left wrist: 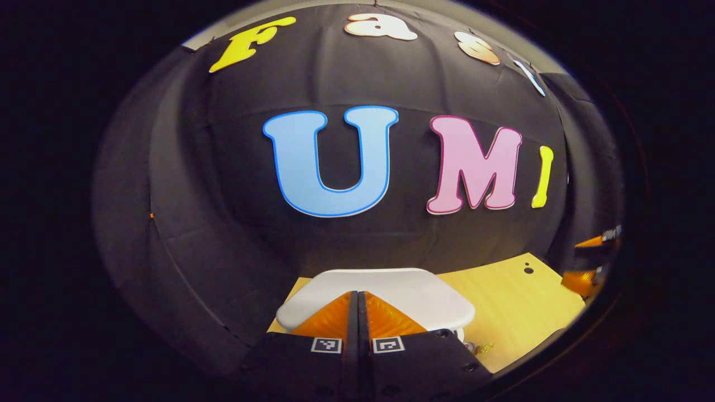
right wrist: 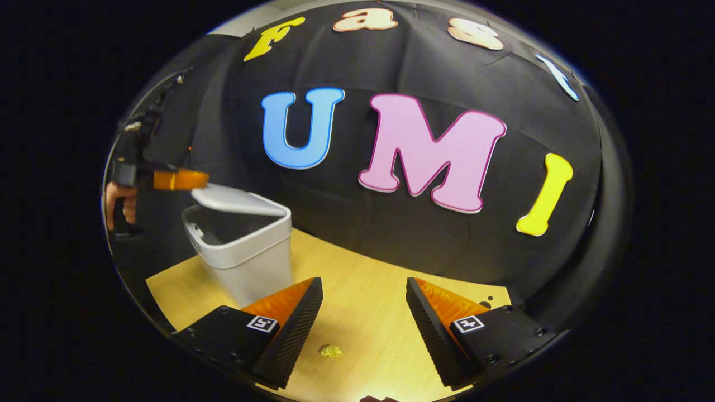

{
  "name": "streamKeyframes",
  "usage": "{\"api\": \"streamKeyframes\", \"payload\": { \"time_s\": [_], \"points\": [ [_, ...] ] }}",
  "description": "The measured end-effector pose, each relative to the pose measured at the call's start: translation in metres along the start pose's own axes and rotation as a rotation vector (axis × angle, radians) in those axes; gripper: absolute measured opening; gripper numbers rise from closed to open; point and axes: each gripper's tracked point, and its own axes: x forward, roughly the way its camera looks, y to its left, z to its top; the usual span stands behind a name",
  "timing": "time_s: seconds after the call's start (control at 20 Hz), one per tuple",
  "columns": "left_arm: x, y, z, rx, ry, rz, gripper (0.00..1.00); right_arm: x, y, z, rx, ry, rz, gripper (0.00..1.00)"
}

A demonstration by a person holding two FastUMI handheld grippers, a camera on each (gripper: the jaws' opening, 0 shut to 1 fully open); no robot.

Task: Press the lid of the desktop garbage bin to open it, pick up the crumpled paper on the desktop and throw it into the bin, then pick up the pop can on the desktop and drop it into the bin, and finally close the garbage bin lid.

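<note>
In the right gripper view, at the left edge of the frame, a hand (right wrist: 120,205) holds the left gripper (right wrist: 187,180), whose fingers lie together on the near edge of the lid (right wrist: 234,200). The lid stands tilted, partly raised over the grey garbage bin (right wrist: 246,254), and a dark gap shows below it, so I judge the final step is in hand: pressing the lid down to close it. I cannot see the inside of the bin well enough to say whether the paper and the pop can lie there; that is only a guess from the lid work.

In the left gripper view, at lower centre, the same left gripper (left wrist: 358,312) has its fingers closed against each other with nothing between them, resting over the white lid (left wrist: 391,290). The wooden desktop (left wrist: 519,312) stretches to the lower right, and at the right edge of the frame an orange part, probably the right gripper (left wrist: 592,262), is cut off and blurred.

Back in the right gripper view, at the bottom, the right gripper (right wrist: 364,312) is spread wide and empty above the desktop (right wrist: 363,279). A small yellowish scrap (right wrist: 330,350) lies between its fingers near the bottom; it is too small to tell whether it is the crumpled paper. A dark spot (right wrist: 485,305) sits at the far right of the table.

Next, the left gripper should push the lid down until it sits flat on the rim.
</note>
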Motion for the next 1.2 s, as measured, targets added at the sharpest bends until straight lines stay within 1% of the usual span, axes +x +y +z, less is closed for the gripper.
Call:
{"api": "streamKeyframes", "payload": {
  "time_s": [0.15, 0.2, 0.3, 0.35, 0.4, 0.45, 0.5, 0.55, 0.6, 0.65, 0.7, 0.75, 0.85, 1.0, 1.05, 1.15, 1.2],
  "points": [
    [-0.04, 0.015, 0.015, 0.031, -0.048, 0.046, 0.06, 0.025, 0.016, -0.049, 0.063, 0.087, 0.022, 0.98],
    [-0.054, 0.014, 0.019, 0.012, -0.072, 0.046, 0.07, 0.031, 0.018, -0.066, 0.073, 0.118, 0.008, 0.98],
    [-0.09, 0.01, 0.014, -0.057, -0.085, 0.043, 0.09, 0.042, 0.022, -0.099, 0.115, 0.159, -0.01, 0.98],
    [-0.106, 0.014, 0.014, -0.062, -0.097, 0.062, 0.13, 0.047, 0.028, -0.114, 0.133, 0.183, -0.014, 0.98],
    [-0.122, 0.025, 0.011, -0.048, -0.116, 0.096, 0.17, 0.05, 0.033, -0.131, 0.14, 0.22, -0.009, 0.98],
    [-0.137, 0.028, 0.006, -0.033, -0.119, 0.115, 0.23, 0.053, 0.037, -0.147, 0.135, 0.253, -0.007, 0.98],
    [-0.152, 0.026, -0.002, -0.034, -0.117, 0.126, 0.26, 0.057, 0.038, -0.159, 0.128, 0.274, -0.011, 0.98],
    [-0.167, 0.023, -0.013, -0.049, -0.106, 0.135, 0.47, 0.061, 0.039, -0.173, 0.127, 0.304, -0.019, 0.98],
    [-0.18, 0.018, -0.026, -0.074, -0.095, 0.137, 0.58, 0.065, 0.039, -0.185, 0.137, 0.335, -0.028, 0.98],
    [-0.192, 0.018, -0.039, -0.095, -0.091, 0.163, 0.82, 0.067, 0.043, -0.198, 0.153, 0.364, -0.034, 0.98],
    [-0.207, 0.019, -0.047, -0.104, -0.097, 0.194, 0.92, 0.069, 0.046, -0.209, 0.173, 0.39, -0.032, 0.98],
    [-0.22, 0.02, -0.055, -0.105, -0.1, 0.225, 0.96, 0.07, 0.049, -0.218, 0.192, 0.419, -0.025, 0.99],
    [-0.244, 0.011, -0.061, -0.111, -0.12, 0.244, 0.95, 0.078, 0.054, -0.23, 0.212, 0.454, -0.014, 0.98],
    [-0.266, 0.008, -0.071, -0.163, -0.111, 0.271, 0.94, 0.087, 0.057, -0.249, 0.224, 0.525, -0.029, 0.99],
    [-0.27, 0.008, -0.073, -0.167, -0.116, 0.274, 0.94, 0.09, 0.057, -0.256, 0.234, 0.546, -0.043, 0.99],
    [-0.275, 0.003, -0.085, -0.163, -0.114, 0.252, 0.95, 0.096, 0.054, -0.26, 0.239, 0.552, -0.057, 0.99],
    [-0.278, 0.004, -0.094, -0.161, -0.097, 0.256, 0.94, 0.098, 0.05, -0.265, 0.231, 0.565, -0.07, 0.98]
  ]
}}
